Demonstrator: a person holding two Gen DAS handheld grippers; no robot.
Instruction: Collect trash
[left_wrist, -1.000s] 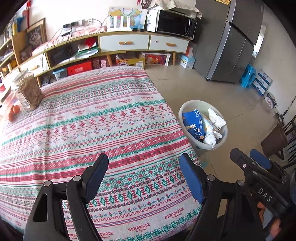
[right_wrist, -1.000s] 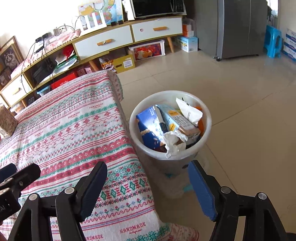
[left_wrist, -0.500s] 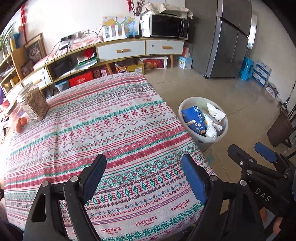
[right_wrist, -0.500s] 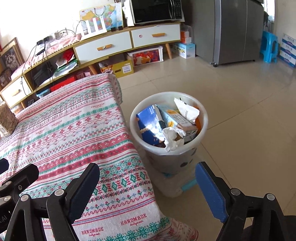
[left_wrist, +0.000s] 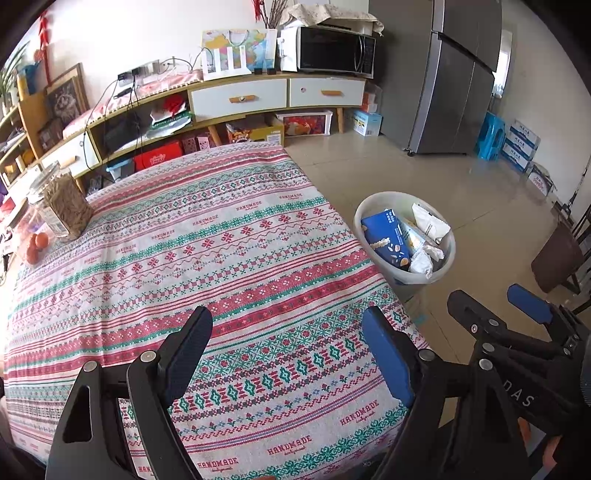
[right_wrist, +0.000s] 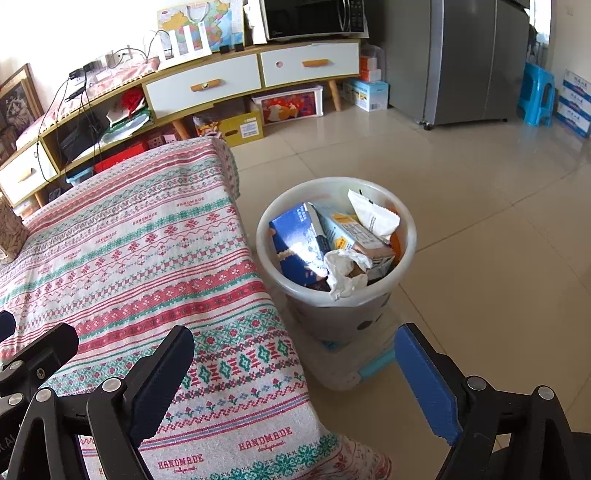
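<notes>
White plastic bin (right_wrist: 334, 299) on floor beside table (right_wrist: 122, 258), holding blue carton (right_wrist: 295, 243), crumpled paper (right_wrist: 345, 273): light, crushable, best pinched by edges; left hand-held gripper (left_wrist: 286, 354) wide, empty; right hand-held gripper (right_wrist: 295, 376) opening, empty.

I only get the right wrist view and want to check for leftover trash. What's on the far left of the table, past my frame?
Observer: Some orange fruits lie at the table's far left edge.
Operator: Anything next to them?
Observer: A jar stands upright just beside them. I see no loose wrappers on the table.
Operator: Is the left tool carrying something?
Observer: No. The left tool is open above the table, with nothing between its fingers.
</notes>
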